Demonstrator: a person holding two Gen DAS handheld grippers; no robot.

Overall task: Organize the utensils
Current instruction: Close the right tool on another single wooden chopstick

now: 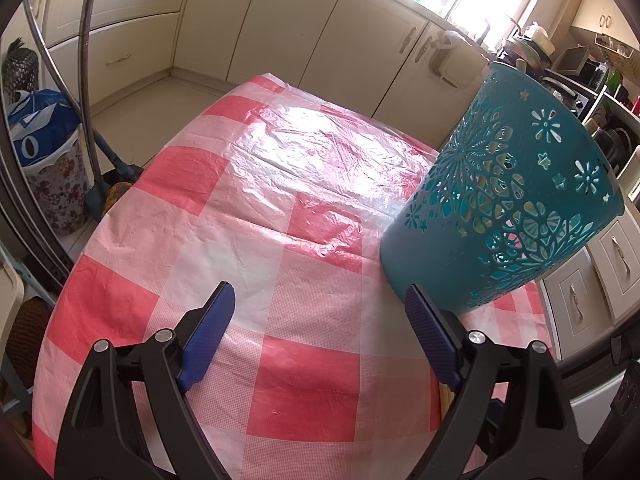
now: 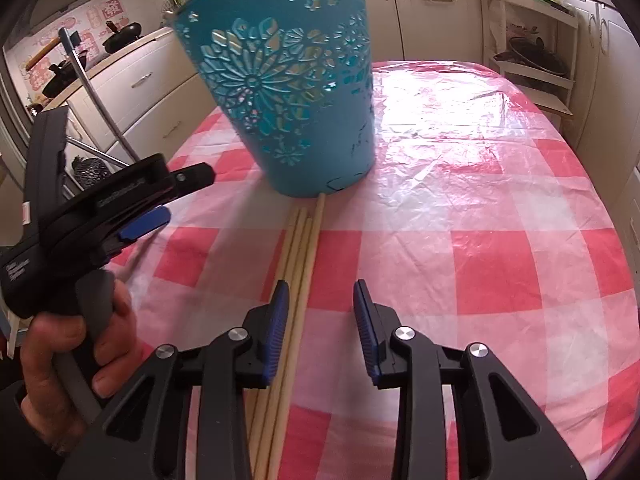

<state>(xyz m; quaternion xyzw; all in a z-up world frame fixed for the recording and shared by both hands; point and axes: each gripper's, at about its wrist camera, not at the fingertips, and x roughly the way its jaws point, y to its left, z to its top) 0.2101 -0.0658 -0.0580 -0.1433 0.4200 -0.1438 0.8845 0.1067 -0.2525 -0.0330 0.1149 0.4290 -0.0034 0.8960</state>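
A teal perforated holder (image 2: 292, 92) stands upright on the red-and-white checked table; in the left wrist view the holder (image 1: 508, 208) is at the right. Several pale wooden chopsticks (image 2: 300, 264) lie side by side on the cloth, running from the holder's base toward my right gripper. My right gripper (image 2: 320, 312) is open and empty, low over the chopsticks' near part, its left finger (image 2: 276, 328) beside them. My left gripper (image 1: 320, 312) is open and empty over the cloth, its right finger near the holder's base. It also shows in the right wrist view (image 2: 156, 208), hand-held, left of the holder.
The table (image 2: 480, 200) has a shiny plastic cover. Cream kitchen cabinets (image 1: 280, 28) surround it. A floral bin with a blue bag (image 1: 52, 168) and a mop stand (image 1: 88, 80) are on the floor to the left. A white shelf rack (image 2: 532, 48) stands beyond the table.
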